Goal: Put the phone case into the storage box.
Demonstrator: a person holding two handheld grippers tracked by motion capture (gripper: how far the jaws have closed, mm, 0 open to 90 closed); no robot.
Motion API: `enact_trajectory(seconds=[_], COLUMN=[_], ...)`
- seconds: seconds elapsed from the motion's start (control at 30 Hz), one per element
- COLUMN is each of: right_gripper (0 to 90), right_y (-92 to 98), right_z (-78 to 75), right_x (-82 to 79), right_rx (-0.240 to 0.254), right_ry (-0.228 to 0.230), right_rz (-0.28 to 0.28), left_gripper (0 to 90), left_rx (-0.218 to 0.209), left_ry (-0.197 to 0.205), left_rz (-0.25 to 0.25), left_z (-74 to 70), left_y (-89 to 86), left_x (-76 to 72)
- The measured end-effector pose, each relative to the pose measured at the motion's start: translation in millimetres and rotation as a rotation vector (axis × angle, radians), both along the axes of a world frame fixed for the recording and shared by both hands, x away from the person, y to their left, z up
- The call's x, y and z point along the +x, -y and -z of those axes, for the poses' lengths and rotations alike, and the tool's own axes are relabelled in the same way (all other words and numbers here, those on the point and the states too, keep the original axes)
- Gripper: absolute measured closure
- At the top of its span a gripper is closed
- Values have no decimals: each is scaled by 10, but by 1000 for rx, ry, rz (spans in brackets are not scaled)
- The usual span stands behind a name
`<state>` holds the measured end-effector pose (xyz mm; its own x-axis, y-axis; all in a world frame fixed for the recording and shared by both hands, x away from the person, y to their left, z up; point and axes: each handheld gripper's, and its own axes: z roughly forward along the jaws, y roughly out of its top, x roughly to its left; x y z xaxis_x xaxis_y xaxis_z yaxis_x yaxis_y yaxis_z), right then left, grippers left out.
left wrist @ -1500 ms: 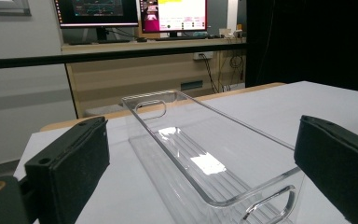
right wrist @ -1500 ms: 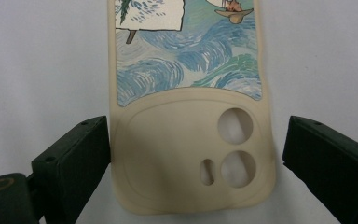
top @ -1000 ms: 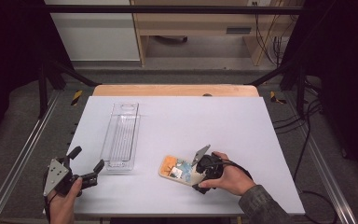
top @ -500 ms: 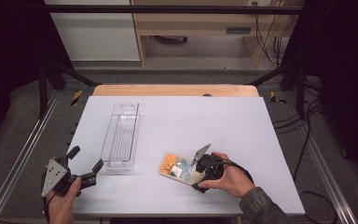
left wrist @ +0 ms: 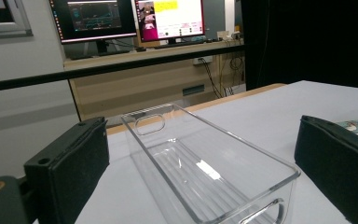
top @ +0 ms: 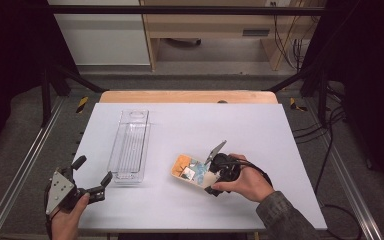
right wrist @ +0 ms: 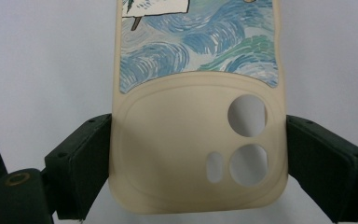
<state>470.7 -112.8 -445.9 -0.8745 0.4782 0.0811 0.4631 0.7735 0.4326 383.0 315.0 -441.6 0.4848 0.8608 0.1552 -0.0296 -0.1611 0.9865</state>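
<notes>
Your right gripper (top: 211,172), low and right of centre in the high view, has the cream soft-plastic phone case with the blue swirl-painted back (top: 194,170) between its jaws. In the right gripper view the case (right wrist: 200,154) fills the gap, with both black pads set against its long edges at the camera-cutout end. You are clasping it across its width, which is why the jaws stand so wide; they have just been closing onto it. Gripping at that end leaves the painted length free to lead into a container, and the case looks to sit at or just above the white table top (top: 260,130). Your left gripper (top: 91,176), at the lower left of the high view, has its jaws spread with nothing between them. In the left gripper view the pads flank the near end of the clear, ribbed, long plastic bin with handle slots (left wrist: 200,163), which lies apart from them. That seems a ready stance to steady the bin (top: 130,145), which lies lengthwise left of the case, probably its destination.
</notes>
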Motion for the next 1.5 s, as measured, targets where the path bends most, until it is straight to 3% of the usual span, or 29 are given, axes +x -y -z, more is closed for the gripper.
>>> enact_trajectory(seconds=[0.07, 0.13, 0.4, 0.63, 0.83, 1.5], right_gripper=[121, 121, 121, 121, 121, 120], right_y=[25, 38, 97, 114, 97, -28], right_z=[-51, -69, -183, -454, -578, -759], right_x=[35, 54, 148, 198, 238, 294], right_rx=[-4, -7, -24, -35, -52, -87], right_ry=[-18, -21, -51, -19, -12, -43], right_rz=[18, 23, 69, 79, 87, 100], left_gripper=[26, 26, 20, 20, 21, 28], left_rx=[40, 49, 154, 200, 227, 370], left_ry=[3, 5, 47, 52, 62, 99], left_rz=[6, 8, 55, 104, 116, 157], left_z=[-29, -37, -143, -179, -204, -72], left_y=[84, 109, 444, 748, 913, 1469], left_x=[-7, -10, -18, 5, 80, 262])
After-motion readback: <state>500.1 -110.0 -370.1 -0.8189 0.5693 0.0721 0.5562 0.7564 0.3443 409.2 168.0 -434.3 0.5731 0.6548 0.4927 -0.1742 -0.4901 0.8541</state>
